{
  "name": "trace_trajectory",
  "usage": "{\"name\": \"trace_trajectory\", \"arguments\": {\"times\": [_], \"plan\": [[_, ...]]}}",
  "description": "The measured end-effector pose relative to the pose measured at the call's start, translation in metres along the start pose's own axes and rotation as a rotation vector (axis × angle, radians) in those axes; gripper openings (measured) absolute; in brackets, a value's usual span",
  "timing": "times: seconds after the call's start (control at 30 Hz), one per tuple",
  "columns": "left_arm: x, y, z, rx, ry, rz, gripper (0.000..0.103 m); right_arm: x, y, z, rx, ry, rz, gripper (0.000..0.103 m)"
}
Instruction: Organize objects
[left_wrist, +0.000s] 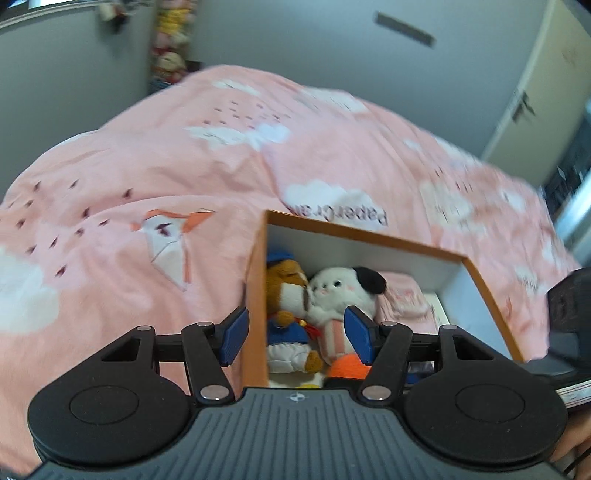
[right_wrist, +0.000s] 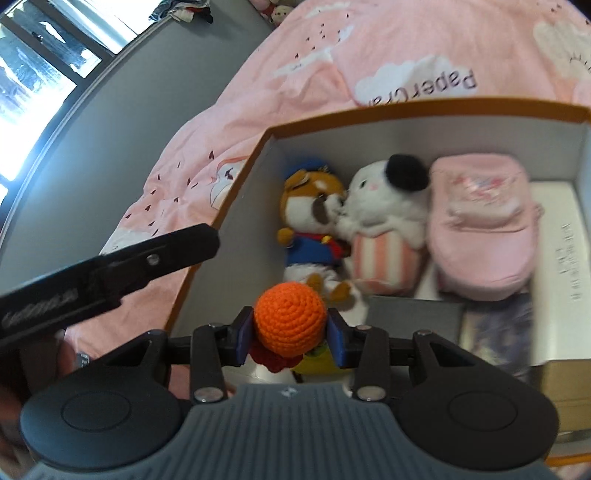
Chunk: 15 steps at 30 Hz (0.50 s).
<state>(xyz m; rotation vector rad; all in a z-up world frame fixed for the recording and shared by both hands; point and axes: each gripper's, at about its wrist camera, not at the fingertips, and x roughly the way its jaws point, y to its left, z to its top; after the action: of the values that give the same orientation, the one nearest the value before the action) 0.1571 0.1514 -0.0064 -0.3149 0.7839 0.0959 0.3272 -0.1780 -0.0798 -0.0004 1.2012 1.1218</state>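
An orange box with white inner walls lies on a pink bed cover. Inside it rest a brown plush dog in a blue suit, a white plush with a black ear and a pink cap. My right gripper is shut on an orange crocheted doll, held by its round head just above the box's near end. My left gripper stands open over the box's left wall, nothing between its blue pads. The doll's orange head shows low in the left wrist view.
A white carton and a grey flat case lie in the box's right half. The pink cover with cloud prints spreads all around. A grey wall, a shelf of soft toys and a window lie beyond the bed.
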Motion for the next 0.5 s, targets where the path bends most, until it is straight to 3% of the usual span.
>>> {"name": "trace_trajectory", "arguments": {"times": [0.33,0.5], "plan": [[-0.019,0.018,-0.021,-0.084,-0.173,-0.004,0.067,0.027,0.014,-0.008,0.058,0.001,0.019,0.045],[-0.021,0.025,-0.023,-0.100,-0.195,-0.006,0.067,0.025,0.017,-0.009,0.044,-0.032,0.005,0.055]]}}
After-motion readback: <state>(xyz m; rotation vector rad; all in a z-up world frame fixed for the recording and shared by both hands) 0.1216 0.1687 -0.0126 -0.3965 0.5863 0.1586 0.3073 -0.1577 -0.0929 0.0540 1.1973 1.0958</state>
